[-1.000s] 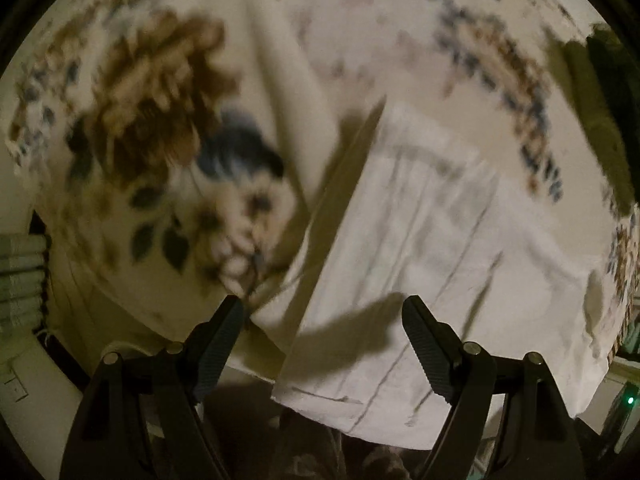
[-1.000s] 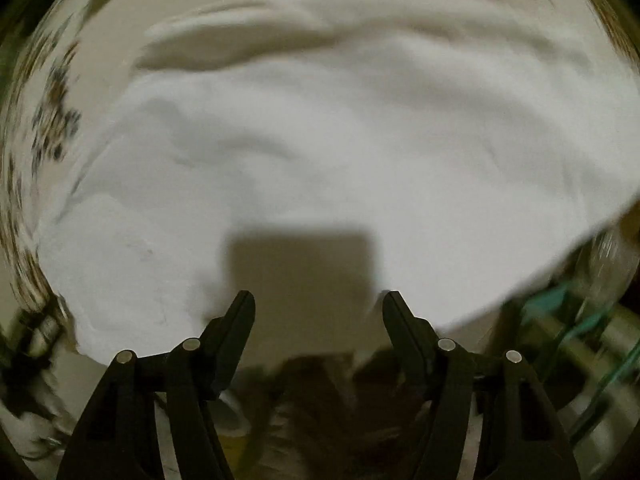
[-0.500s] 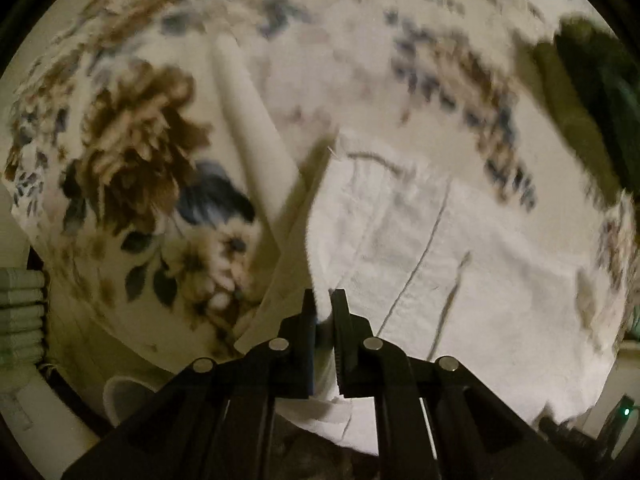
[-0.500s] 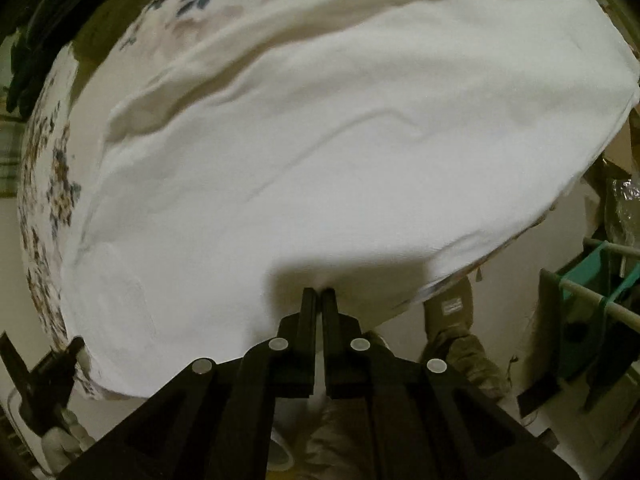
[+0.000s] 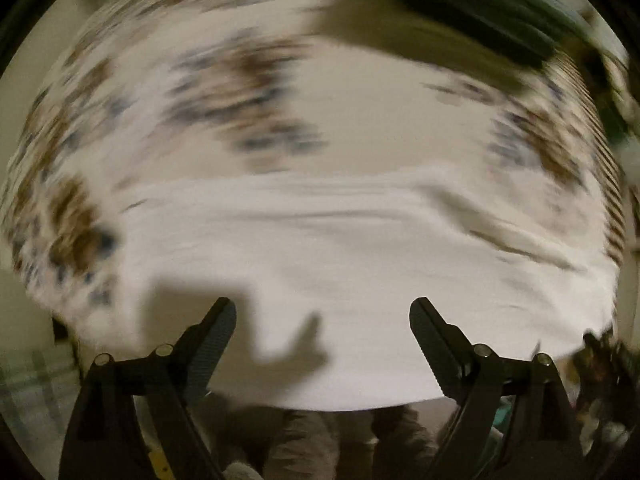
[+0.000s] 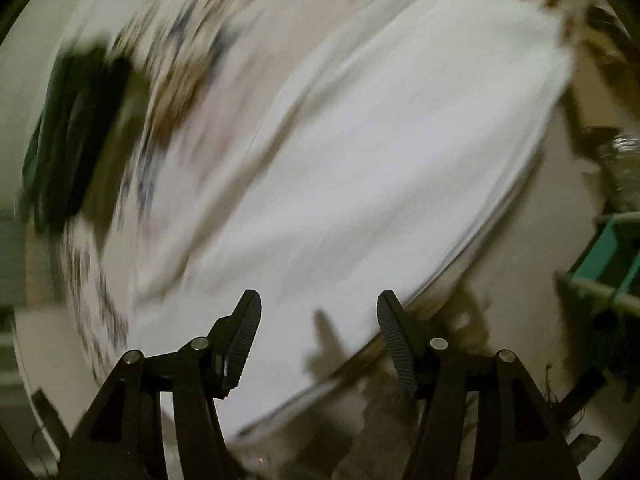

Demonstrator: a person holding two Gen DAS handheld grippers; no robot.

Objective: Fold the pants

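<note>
Both views are smeared with motion blur, so fine detail is lost. The left gripper (image 5: 322,320) stands with its jaws spread wide and nothing between them, poised above the white pants (image 5: 340,280), which lie as a broad folded slab on the floral bedspread (image 5: 240,92), along its near edge. The gripper's shadow falls on the near part of the cloth, between and left of the black fingers (image 5: 216,332). A few soft creases run across the right part of the pants in this view. At the far right corner of the bedspread lies a dark green garment (image 5: 480,12), well apart from the pants. In the right wrist view the right gripper (image 6: 319,308) is likewise wide apart and grips nothing; the pants (image 6: 380,140) stretch diagonally from the lower left toward the upper right, their right edge showing stacked layers at the bedspread's (image 6: 188,52) edge. The dark green garment (image 6: 76,136) shows at the left of that view. Off the bed to the right stands a teal object (image 6: 612,248), too blurred to name.
</note>
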